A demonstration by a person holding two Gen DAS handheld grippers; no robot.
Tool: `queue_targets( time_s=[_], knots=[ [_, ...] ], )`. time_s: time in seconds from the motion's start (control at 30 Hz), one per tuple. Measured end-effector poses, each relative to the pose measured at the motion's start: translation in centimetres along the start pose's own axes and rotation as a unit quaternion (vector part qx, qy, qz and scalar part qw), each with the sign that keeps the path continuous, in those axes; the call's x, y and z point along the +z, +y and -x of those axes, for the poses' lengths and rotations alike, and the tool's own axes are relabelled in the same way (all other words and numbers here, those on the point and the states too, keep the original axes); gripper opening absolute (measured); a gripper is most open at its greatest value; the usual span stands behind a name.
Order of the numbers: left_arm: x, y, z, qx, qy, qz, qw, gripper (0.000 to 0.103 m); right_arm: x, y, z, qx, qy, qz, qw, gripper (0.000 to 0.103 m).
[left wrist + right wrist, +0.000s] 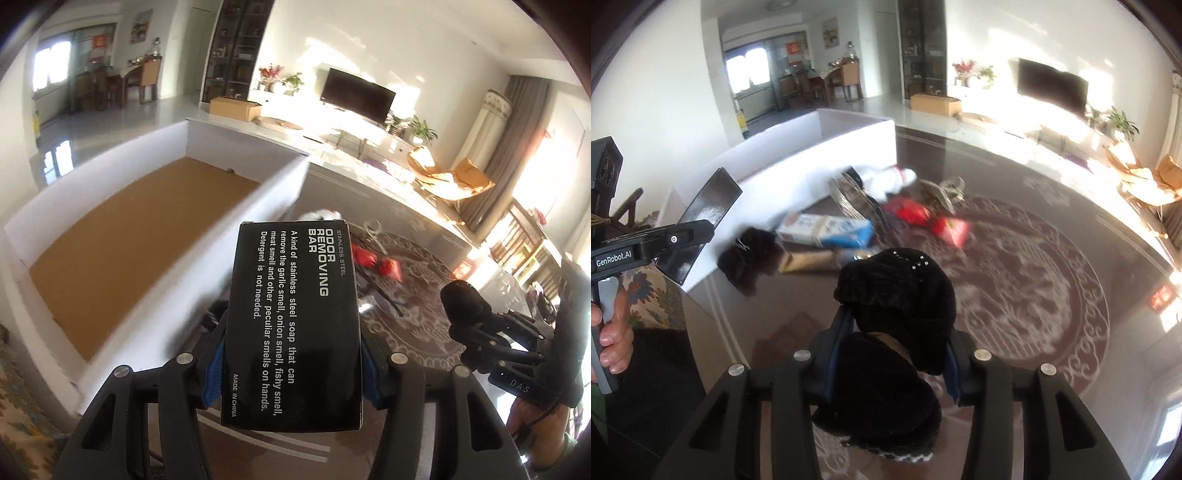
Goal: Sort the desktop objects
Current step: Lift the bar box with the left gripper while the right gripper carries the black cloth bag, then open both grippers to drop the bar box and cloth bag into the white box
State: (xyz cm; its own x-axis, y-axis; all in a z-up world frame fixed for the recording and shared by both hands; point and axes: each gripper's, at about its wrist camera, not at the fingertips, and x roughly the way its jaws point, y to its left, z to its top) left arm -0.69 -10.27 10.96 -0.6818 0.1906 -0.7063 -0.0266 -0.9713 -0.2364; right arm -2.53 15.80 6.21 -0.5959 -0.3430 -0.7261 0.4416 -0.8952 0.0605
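My left tongs (293, 363) gripped the black soap-bar box (293, 325), held up beside the white bin (284, 184) with its brown floor. My right tongs (892, 363) were clamped on a black fuzzy bundle (897, 314) above the patterned tabletop (1034, 277), where packets (827, 230) lay against the bin.

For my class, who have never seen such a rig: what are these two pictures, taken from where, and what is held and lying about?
A person holds one pair of tongs in each hand, with a camera on each looking along its fingers. The left camera shows the left tongs gripping a black soap box near a white bin. The right camera shows the right tongs gripping a black fuzzy cloth. On the patterned table lie red packets, a blue-and-white box and other blurred items.
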Motion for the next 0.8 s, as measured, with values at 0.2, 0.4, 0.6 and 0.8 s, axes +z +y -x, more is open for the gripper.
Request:
queue_targets(
  time_s=[0.2, 0.4, 0.6, 0.8],
  knots=[
    [5.4, 11.3, -1.5, 0.122, 0.028, 0.067, 0.9899, 0.057, 11.3, 9.3, -5.8, 0.093, -0.025, 0.033, 0.995, 0.045],
    [5.8, 17.6, -7.2, 0.195, 0.122, 0.078, 0.9701, 0.058, 17.6, 18.1, -17.6, 0.133, 0.041, 0.055, 0.989, 0.045],
    [4.3, 17.5, -9.0, 0.236, 0.167, 0.033, 0.9566, 0.077, 18.2, 20.4, -25.4, 0.073, 0.123, 0.103, 0.984, 0.087],
    [3.8, 15.8, -10.5, 0.284, 0.204, -0.016, 0.9366, 0.08, 16.5, 20.0, -26.1, 0.033, 0.126, 0.186, 0.974, 0.088]
  ],
)
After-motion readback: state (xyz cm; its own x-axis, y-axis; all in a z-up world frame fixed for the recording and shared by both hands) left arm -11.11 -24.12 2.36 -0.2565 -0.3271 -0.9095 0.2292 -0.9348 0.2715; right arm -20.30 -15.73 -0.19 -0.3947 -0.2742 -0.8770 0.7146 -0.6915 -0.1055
